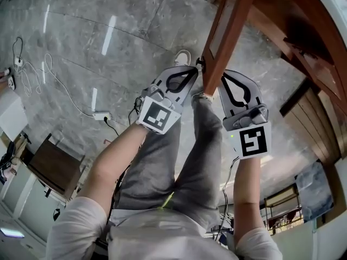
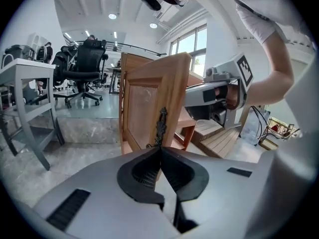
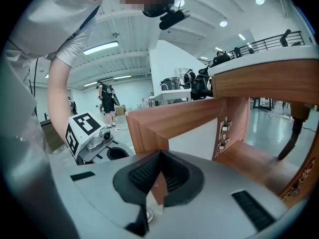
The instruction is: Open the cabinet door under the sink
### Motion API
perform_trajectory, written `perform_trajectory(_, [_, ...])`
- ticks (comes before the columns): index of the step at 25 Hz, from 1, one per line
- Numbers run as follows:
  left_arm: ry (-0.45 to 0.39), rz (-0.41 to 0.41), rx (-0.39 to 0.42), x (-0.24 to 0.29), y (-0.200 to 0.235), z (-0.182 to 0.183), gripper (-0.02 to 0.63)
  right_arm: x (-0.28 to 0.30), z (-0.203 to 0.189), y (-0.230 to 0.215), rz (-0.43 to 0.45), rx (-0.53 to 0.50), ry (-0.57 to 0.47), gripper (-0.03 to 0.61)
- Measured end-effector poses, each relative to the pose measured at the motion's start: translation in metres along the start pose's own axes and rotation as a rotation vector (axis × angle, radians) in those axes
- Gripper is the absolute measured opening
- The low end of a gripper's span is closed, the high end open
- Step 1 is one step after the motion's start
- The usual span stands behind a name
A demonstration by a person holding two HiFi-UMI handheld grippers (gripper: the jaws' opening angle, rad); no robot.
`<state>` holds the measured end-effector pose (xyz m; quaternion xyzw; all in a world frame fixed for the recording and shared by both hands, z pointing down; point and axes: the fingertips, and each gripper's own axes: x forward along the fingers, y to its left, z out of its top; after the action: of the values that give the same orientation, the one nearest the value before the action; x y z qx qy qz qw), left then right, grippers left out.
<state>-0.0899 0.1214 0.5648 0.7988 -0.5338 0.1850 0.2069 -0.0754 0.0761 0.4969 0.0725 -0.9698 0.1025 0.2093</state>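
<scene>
The wooden cabinet door (image 1: 225,31) stands swung out from the cabinet, edge-on between my two grippers. Its dark ornate handle (image 1: 199,64) sits on the outer face. My left gripper (image 1: 195,68) is on that side with its jaws shut, the tips pinching the handle's (image 2: 162,123) lower end in the left gripper view (image 2: 160,149). My right gripper (image 1: 222,76) is on the door's inner side, its jaws shut with nothing between them, tips close to the door's free edge (image 3: 144,128). The hinges (image 3: 223,131) and the cabinet's inside (image 3: 259,168) show past it.
The person's grey-trousered legs (image 1: 179,167) and a shoe (image 1: 183,57) are right below the door. A power strip with cables (image 1: 100,115) lies on the stone floor at left. Office chairs (image 2: 84,68) and a grey table (image 2: 30,83) stand beyond. Slatted wood (image 1: 320,123) is at right.
</scene>
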Motion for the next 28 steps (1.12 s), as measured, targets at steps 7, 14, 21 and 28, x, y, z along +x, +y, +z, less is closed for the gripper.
perform_trajectory(7, [0.006,0.023,-0.020,-0.013,-0.008,0.003,0.018,-0.005,0.016,-0.002,0.010,-0.013,-0.008,0.031])
perform_trajectory(14, [-0.019,0.025,-0.024,-0.003,-0.021,0.012,0.018,-0.023,0.009,-0.015,-0.045,-0.011,0.001,0.031])
perform_trajectory(21, [-0.027,0.011,-0.015,-0.006,-0.044,0.061,0.017,-0.060,0.041,-0.031,-0.130,-0.001,-0.012,0.031])
perform_trajectory(28, [-0.050,-0.007,0.018,-0.011,-0.067,0.132,0.017,-0.110,0.103,-0.046,-0.210,0.001,-0.033,0.031])
